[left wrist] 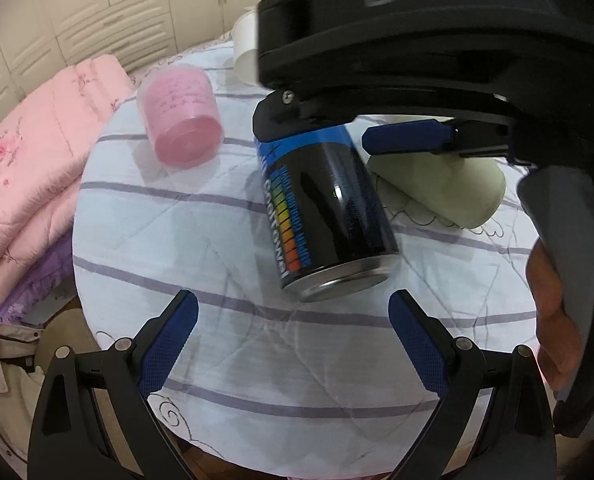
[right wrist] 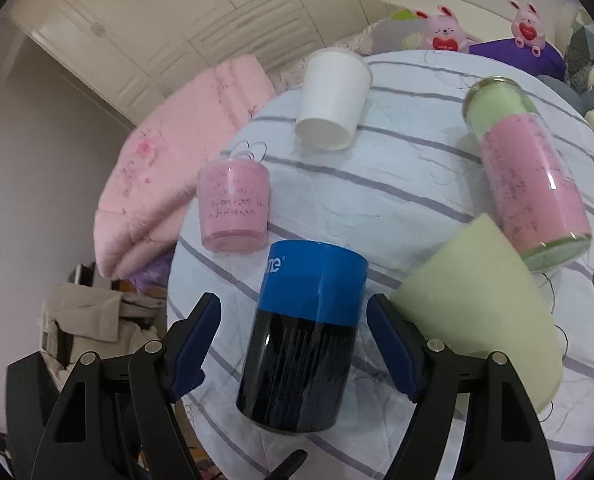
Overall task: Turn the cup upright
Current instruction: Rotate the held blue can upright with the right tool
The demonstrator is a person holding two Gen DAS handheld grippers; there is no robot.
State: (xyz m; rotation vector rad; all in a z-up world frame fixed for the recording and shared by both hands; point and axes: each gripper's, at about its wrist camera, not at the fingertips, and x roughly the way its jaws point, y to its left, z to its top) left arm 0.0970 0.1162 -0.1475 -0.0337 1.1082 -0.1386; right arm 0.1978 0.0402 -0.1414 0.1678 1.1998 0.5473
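A blue and black cup (left wrist: pixel 325 208) with a rainbow scale lies tilted on the striped cloth (left wrist: pixel 201 248), its metal base toward my left gripper. In the right wrist view the cup (right wrist: pixel 309 328) sits between the fingers of my right gripper (right wrist: pixel 293 344), which straddles it with small gaps on both sides; the jaws are open. In the left wrist view my right gripper (left wrist: pixel 317 128) reaches over the cup's blue end. My left gripper (left wrist: pixel 293 320) is open and empty, just in front of the cup's base.
A pink cup (right wrist: pixel 233 208) stands inverted at the left. A white paper cup (right wrist: pixel 331 100) lies at the back. A tall pink and green glass jar (right wrist: pixel 529 176) and a pale green cup (right wrist: pixel 485 312) lie at the right. Pink quilt (left wrist: pixel 29 168) at the left.
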